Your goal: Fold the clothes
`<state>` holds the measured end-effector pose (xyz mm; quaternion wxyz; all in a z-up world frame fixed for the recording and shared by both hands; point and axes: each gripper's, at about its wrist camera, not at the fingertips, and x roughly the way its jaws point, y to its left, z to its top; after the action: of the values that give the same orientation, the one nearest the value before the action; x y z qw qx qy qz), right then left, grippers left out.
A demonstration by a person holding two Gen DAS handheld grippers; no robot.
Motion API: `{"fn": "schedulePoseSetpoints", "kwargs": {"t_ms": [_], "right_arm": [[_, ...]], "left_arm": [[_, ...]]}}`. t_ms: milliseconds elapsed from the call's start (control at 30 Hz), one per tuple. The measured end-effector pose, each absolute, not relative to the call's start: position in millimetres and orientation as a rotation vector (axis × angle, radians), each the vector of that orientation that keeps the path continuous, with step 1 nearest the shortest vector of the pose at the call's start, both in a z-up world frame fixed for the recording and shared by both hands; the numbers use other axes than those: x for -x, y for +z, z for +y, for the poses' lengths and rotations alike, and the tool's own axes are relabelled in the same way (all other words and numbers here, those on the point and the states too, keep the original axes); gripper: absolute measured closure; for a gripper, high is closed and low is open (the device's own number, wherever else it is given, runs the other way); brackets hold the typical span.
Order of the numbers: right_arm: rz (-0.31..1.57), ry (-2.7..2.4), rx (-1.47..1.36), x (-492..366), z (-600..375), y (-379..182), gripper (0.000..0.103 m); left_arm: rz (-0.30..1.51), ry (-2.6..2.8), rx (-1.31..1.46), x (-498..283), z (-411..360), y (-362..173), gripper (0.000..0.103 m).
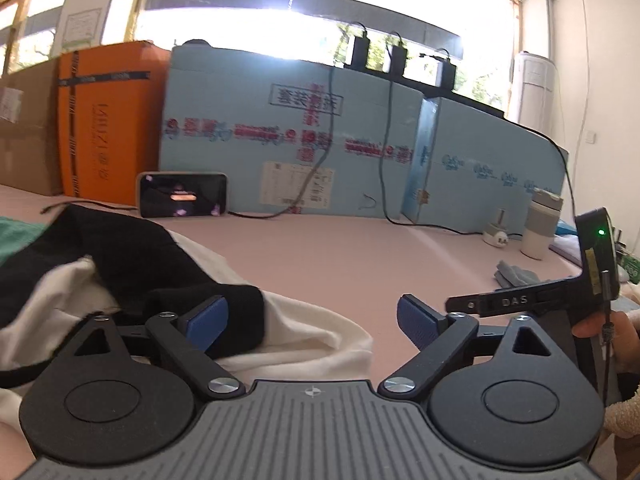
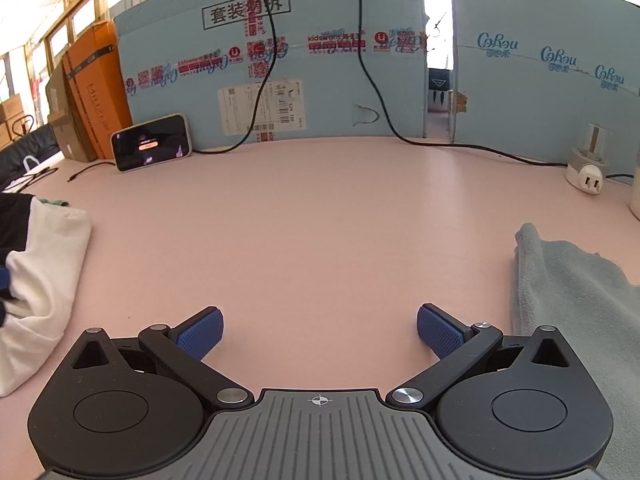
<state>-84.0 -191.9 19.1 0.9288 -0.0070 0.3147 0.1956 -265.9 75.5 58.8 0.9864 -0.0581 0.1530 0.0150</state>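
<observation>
The left tool [image 1: 310,322] is standing spread wide with nothing pinched, its left pad just beside the black-and-white garment [image 1: 100,280] that is lying bunched at the near left of the pink bench [image 2: 320,220]. The right tool [image 2: 320,330] is hovering spread over bare bench, a grey cloth [image 2: 568,300] lying to its right. Probably a regrasp is coming: seeking a clear hem, pinching one layer only, drawing it flat

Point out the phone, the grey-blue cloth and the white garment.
phone [image 2: 151,142]: right wrist view, middle of its screen.
grey-blue cloth [image 2: 572,292]: right wrist view, its upper fold.
white garment [image 1: 312,320]: left wrist view, its near edge.
</observation>
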Motion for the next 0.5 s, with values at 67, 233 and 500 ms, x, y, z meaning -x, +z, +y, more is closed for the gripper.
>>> {"fn": "schedulePoseSetpoints", "kwargs": {"t_ms": [67,233,500], "right_arm": [[0.620,0.408,-0.016,86.4,-197.1,21.9,0.000],[0.528,0.514,-0.029,101.7,-195.4,32.4,0.000],[0.431,0.674,0.234,148.1,-129.2,63.4,0.000]], "left_arm": [[0.266,0.133,0.091,283.7,90.9,65.5,0.000],[0.284,0.362,0.104,309.1,141.8,60.8,0.000],[0.319,0.462,0.218,327.1,196.6,45.2,0.000]]}}
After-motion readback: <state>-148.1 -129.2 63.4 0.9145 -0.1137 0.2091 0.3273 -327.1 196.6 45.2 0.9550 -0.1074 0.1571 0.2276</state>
